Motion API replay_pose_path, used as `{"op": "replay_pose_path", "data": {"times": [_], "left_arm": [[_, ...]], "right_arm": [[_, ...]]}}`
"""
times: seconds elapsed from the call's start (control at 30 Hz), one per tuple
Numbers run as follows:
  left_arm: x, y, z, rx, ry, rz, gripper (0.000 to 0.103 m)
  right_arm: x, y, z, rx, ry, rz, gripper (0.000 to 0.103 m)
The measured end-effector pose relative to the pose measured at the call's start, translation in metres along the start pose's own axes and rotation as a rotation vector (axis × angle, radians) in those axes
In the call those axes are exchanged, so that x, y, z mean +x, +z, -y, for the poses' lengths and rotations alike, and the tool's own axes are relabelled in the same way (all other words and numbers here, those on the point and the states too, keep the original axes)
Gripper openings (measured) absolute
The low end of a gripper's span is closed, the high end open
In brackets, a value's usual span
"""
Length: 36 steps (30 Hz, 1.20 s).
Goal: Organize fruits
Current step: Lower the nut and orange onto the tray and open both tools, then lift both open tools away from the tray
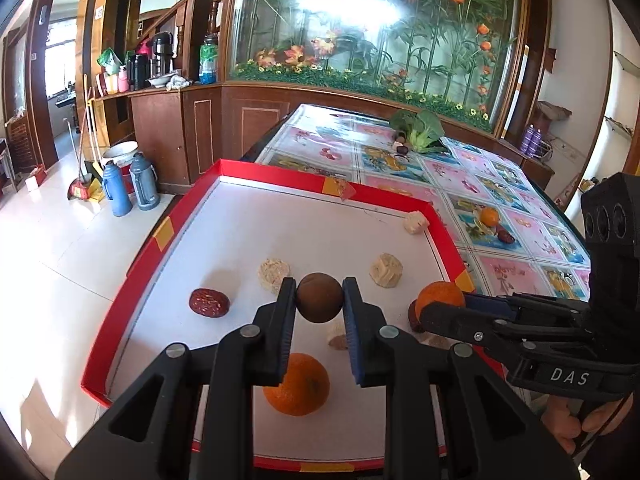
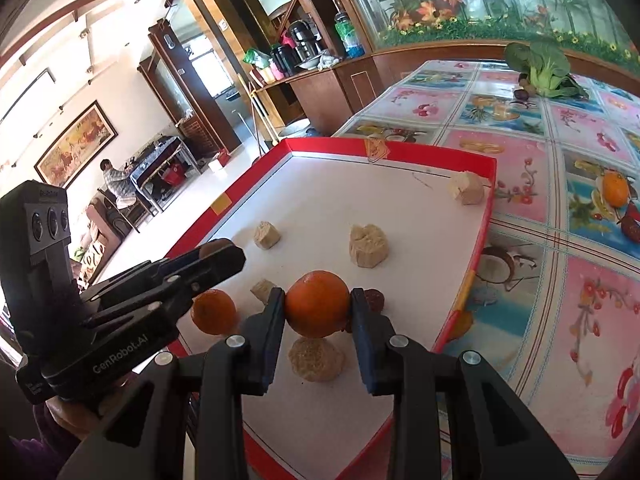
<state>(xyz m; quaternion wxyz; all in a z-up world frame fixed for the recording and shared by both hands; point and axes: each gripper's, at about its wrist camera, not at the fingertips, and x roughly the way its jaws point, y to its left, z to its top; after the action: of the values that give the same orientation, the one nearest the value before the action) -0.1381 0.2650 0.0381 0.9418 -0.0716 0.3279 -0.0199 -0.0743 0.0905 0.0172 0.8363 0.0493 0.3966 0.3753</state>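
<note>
My left gripper (image 1: 320, 298) is shut on a round brown fruit (image 1: 320, 297), held above the red-rimmed white tray (image 1: 304, 184). My right gripper (image 2: 318, 304) is shut on an orange (image 2: 317, 303) over the tray's right side; it also shows in the left wrist view (image 1: 440, 300). A second orange (image 1: 297, 384) lies in the tray under the left gripper, and shows in the right wrist view (image 2: 213, 311). A dark red date (image 1: 209, 302) lies at the tray's left. Several beige lumps (image 1: 386, 270) lie scattered in the tray.
The tray sits on a table with a flowered cloth (image 2: 560, 320). Another orange (image 2: 615, 188) and a red date (image 2: 631, 227) lie on the cloth right of the tray. Leafy greens (image 2: 540, 64) lie at the far end. Thermos flasks (image 1: 128, 188) stand on the floor at left.
</note>
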Motion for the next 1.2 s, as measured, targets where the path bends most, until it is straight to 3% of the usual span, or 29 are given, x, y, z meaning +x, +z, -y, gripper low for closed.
{"op": "replay_pose_path", "data": {"times": [0.2,0.33,0.4,0.47,0.5,0.6,0.87,1.2], "left_arm": [[0.007,-0.003,0.002,0.011,-0.001,-0.022,0.025],[0.013,-0.005,0.005,0.041,0.054,-0.034,0.025],[0.014,-0.007,0.006,0.055,0.085,-0.032,0.025],[0.016,-0.008,0.007,0.071,0.116,-0.042,0.025],[0.017,-0.007,0.007,0.077,0.124,-0.044,0.029],[0.015,-0.007,0.008,0.084,0.158,-0.029,0.060],[0.008,-0.005,0.019,0.122,0.173,0.005,0.070],[0.000,-0.019,0.043,0.176,0.128,0.008,0.072]], "right_arm": [[0.009,0.001,-0.002,-0.006,-0.005,-0.019,0.032],[0.010,0.003,-0.002,-0.017,-0.008,-0.025,0.033],[0.009,0.003,-0.001,-0.009,0.003,-0.021,0.041],[0.004,0.003,0.003,0.009,0.015,-0.004,0.055],[0.001,0.003,0.005,0.017,0.018,0.007,0.055],[-0.008,0.003,0.014,0.037,0.029,0.031,0.055],[-0.041,-0.010,0.041,0.066,-0.005,0.066,0.055],[-0.082,-0.028,0.089,0.187,-0.046,0.128,0.056]]}}
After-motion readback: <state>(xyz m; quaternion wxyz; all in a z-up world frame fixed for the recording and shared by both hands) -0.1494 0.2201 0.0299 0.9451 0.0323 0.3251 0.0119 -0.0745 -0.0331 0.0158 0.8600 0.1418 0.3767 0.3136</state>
